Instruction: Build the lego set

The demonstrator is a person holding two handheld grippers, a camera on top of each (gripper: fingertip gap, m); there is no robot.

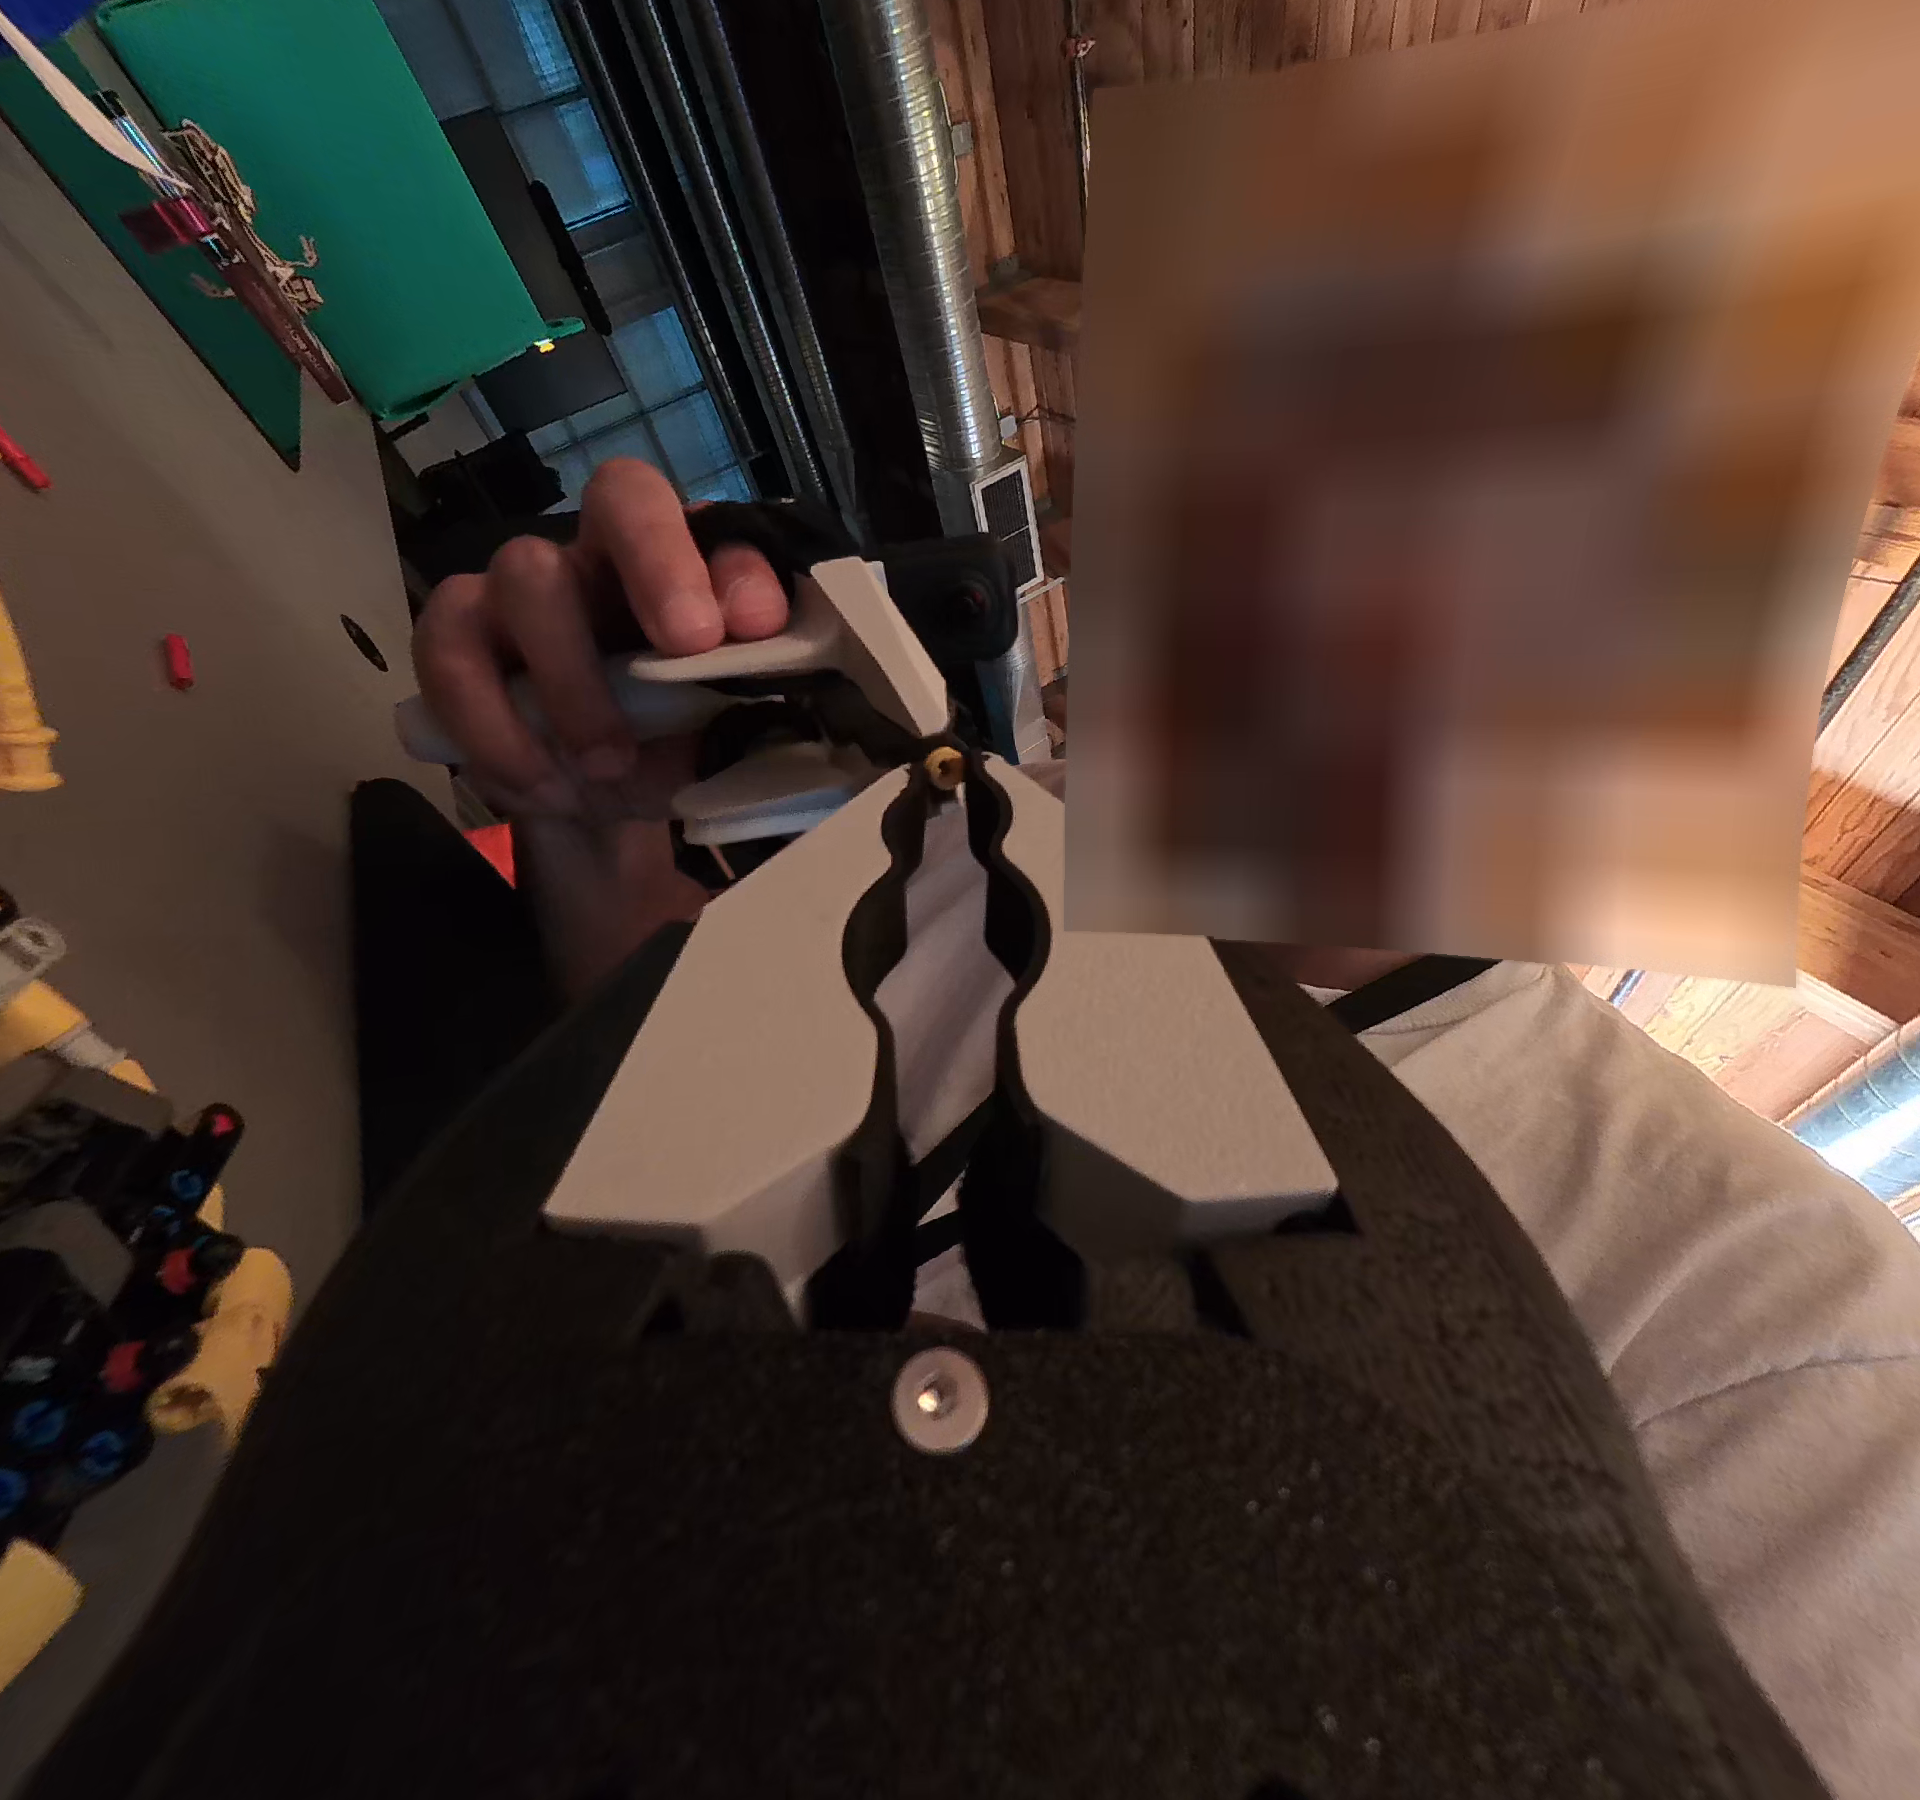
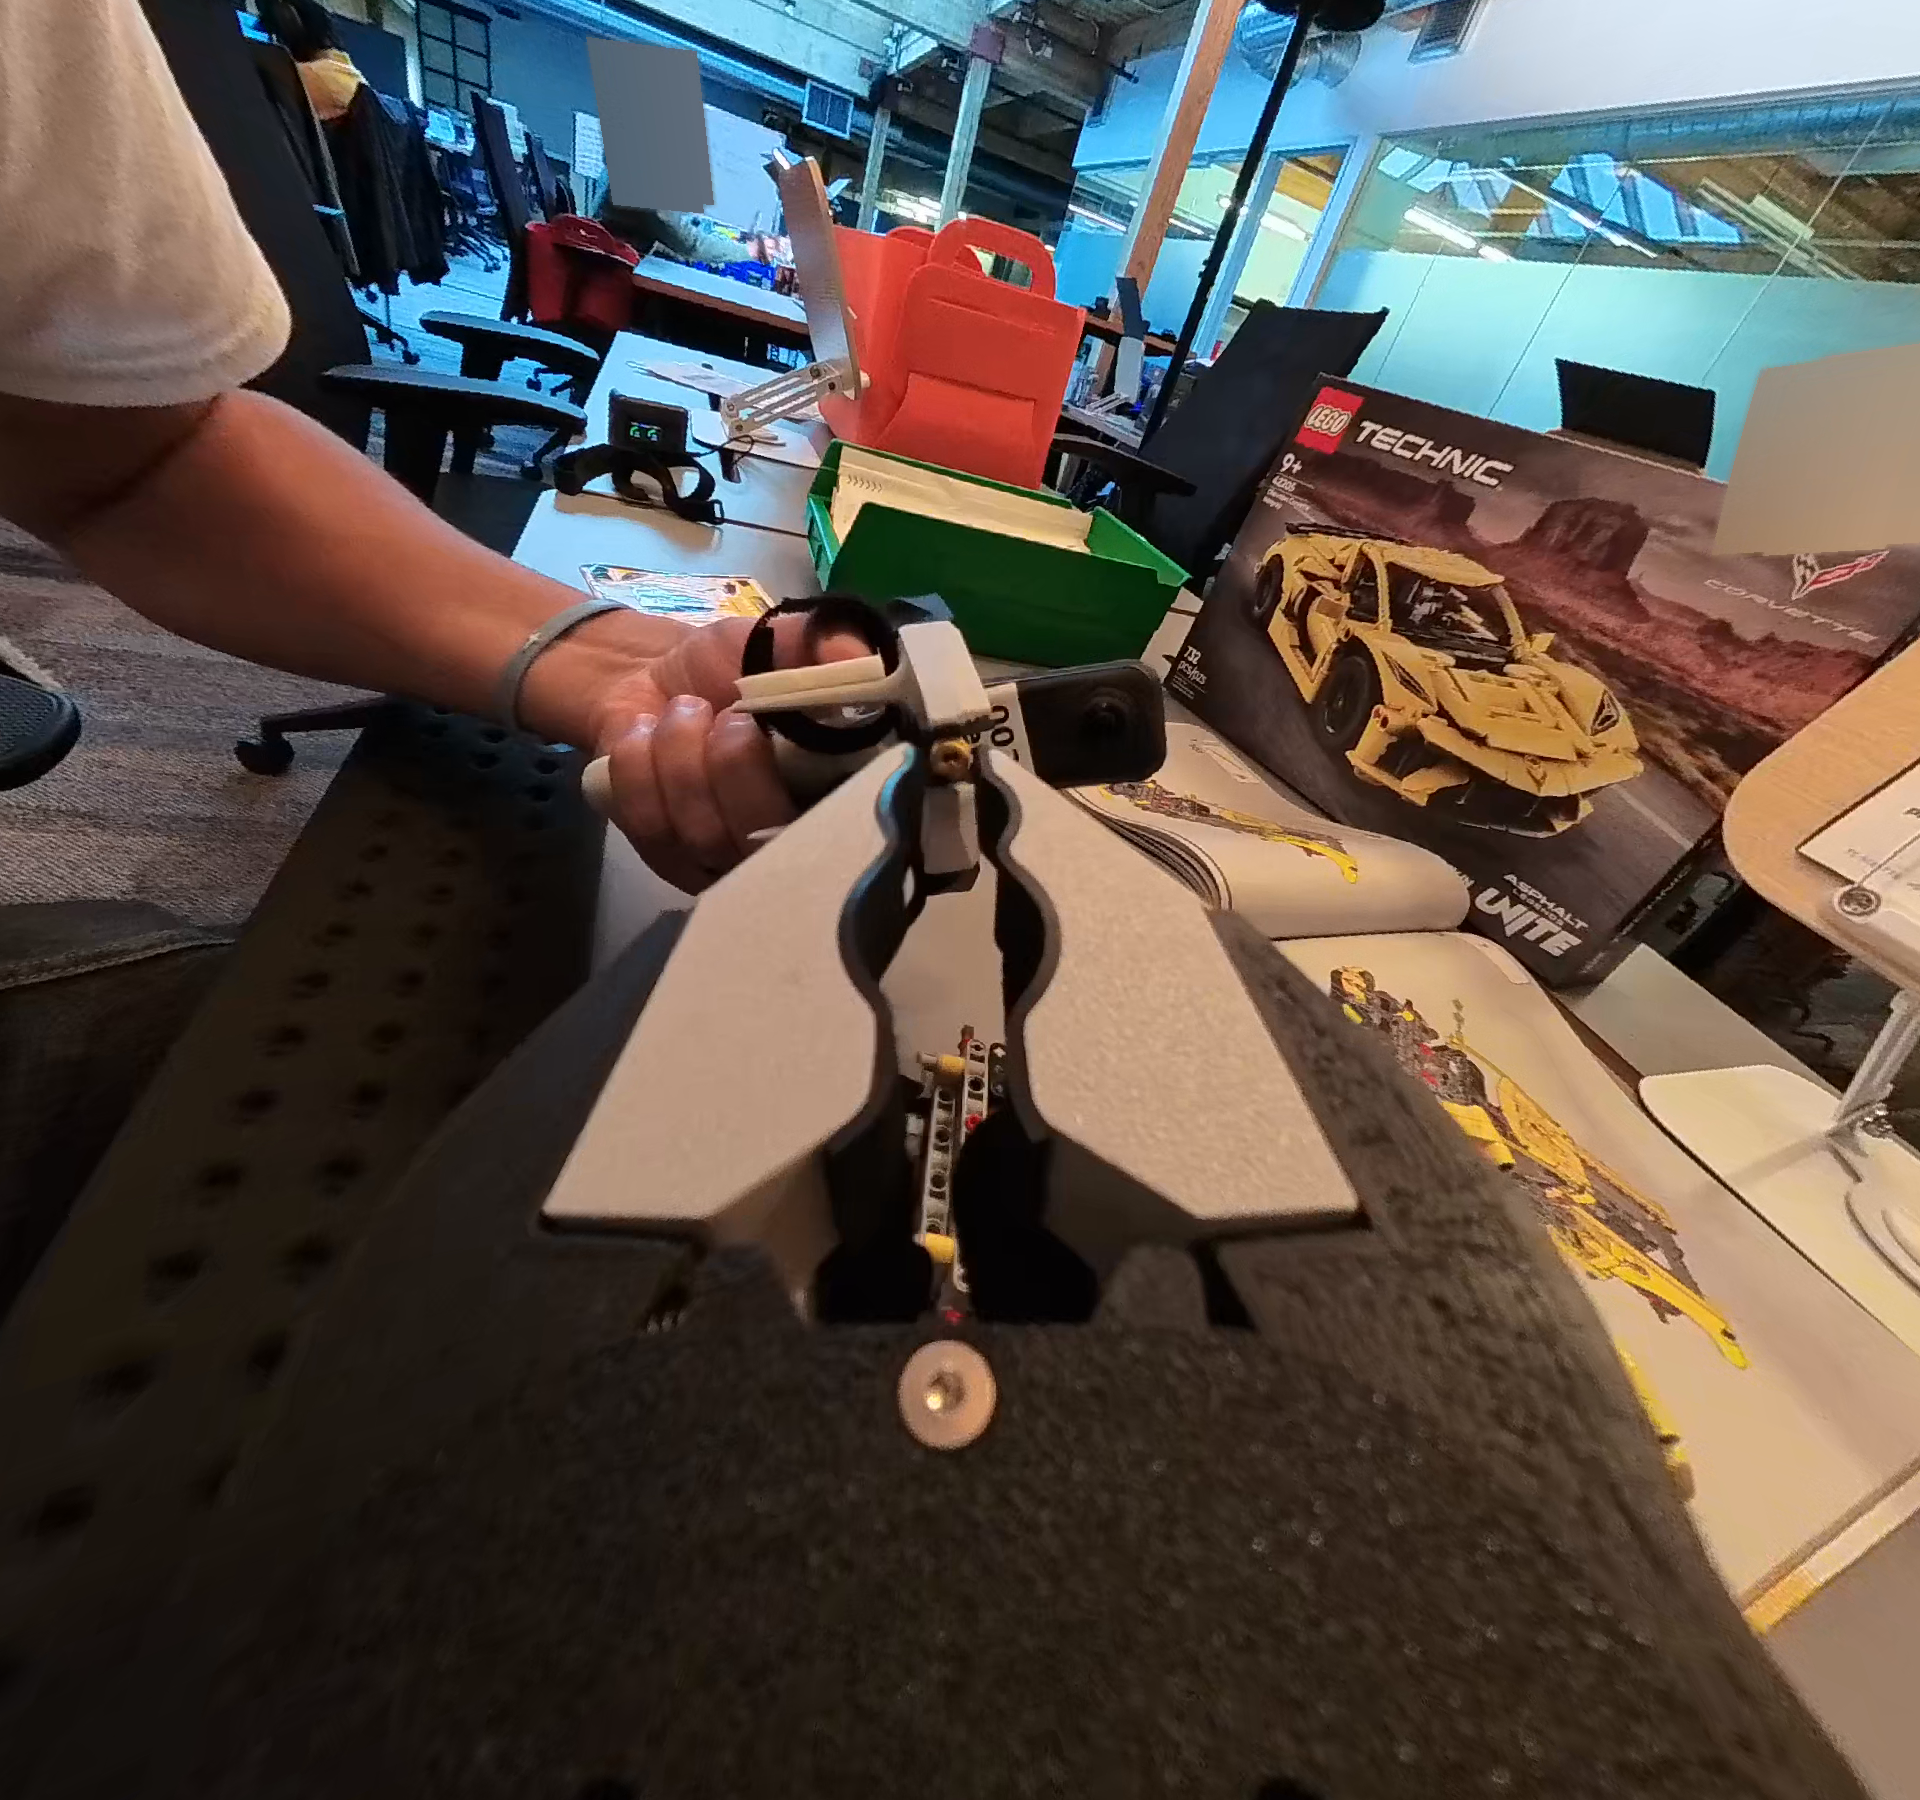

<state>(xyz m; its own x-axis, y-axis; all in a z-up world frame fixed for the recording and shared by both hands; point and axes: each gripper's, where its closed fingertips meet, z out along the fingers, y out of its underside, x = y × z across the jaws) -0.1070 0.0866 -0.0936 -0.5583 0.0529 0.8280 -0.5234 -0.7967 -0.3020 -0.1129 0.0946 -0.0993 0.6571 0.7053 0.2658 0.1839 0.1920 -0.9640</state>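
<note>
My two grippers face each other tip to tip above the table. A small yellow pin (image 1: 943, 768) sits at the tips of my left gripper (image 1: 941, 782), whose fingers are closed onto it. The right wrist view shows the same pin (image 2: 948, 756) at the tips of my right gripper (image 2: 949, 768), also closed onto it. The other gripper, held in a hand, shows just behind the pin in each view (image 1: 831, 649) (image 2: 935, 690). A grey beam assembly (image 2: 948, 1158) with yellow and red pins lies below, seen through the finger gap. A black, yellow and blue model part (image 1: 125, 1314) is at the left.
The set's box (image 2: 1507, 670) stands at the right, with an open instruction booklet (image 2: 1558, 1200) in front of it. A green tray (image 2: 987, 566) and an orange bag (image 2: 956, 348) stand behind. Loose red pins (image 1: 177, 661) lie on the table. A stand base (image 2: 1766, 1127) is at the far right. Both grippers' tips are close together, under 4 cm apart.
</note>
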